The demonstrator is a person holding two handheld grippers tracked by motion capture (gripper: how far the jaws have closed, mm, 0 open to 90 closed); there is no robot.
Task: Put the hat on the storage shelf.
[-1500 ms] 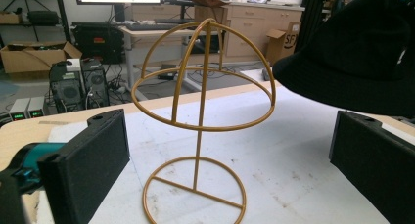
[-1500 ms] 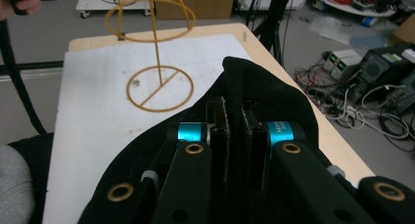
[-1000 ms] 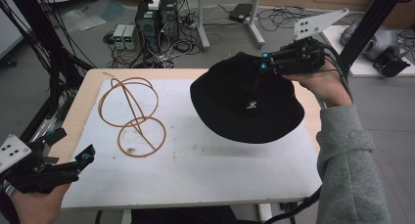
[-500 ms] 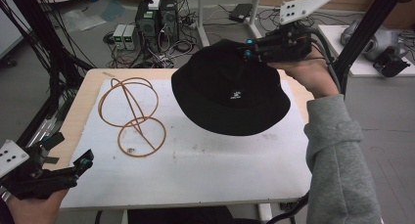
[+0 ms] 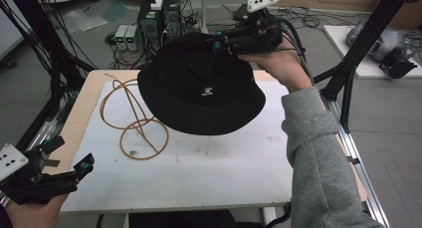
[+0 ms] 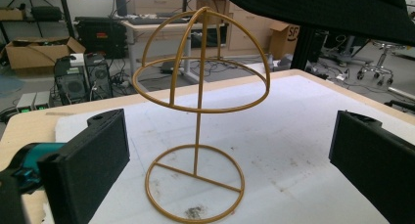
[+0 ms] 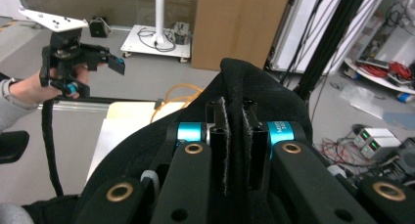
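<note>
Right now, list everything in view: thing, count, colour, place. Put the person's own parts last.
Hat: one, black with a small white logo, held in the air above the table, right of the stand.
Stand: one, gold wire, domed top on a post with a ring base, upright on the mat's left part.
Mat: one, white, scuffed, covering most of the table top.
Table: one, pale wood, bare along its left edge.
Floor clutter: black equipment boxes, cables and cardboard boxes beyond the table.
Left tool: one, black with teal parts, open, at the table's near left corner, holding nothing.
Right tool: one, black, shut on the hat's far brim.
Sleeve: one, grey, on the right arm.
</note>
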